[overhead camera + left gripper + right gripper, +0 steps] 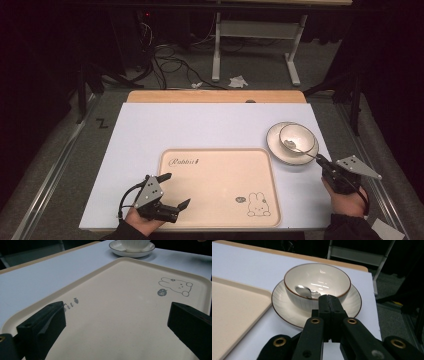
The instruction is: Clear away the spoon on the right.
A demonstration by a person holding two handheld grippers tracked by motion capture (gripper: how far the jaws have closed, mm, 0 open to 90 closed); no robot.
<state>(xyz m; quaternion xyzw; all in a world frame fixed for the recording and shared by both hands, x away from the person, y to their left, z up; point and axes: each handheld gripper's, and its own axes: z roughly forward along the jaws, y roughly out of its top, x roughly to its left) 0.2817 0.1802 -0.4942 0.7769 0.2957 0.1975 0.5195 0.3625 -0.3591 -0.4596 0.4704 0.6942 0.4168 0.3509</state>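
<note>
R gripper [329,300] fingers closed on spoon [305,292] in bowl [329,280].

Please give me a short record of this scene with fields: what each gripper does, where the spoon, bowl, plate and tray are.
right gripper: jaws shut on the spoon handle
spoon: its head lies inside the bowl, handle leaning over the rim
bowl: stands on the plate, upright
plate: on the white table cover, right of the tray
left gripper: jaws wide open above the tray's near left corner, holding nothing
tray: beige, with a rabbit drawing, nothing on it
</note>
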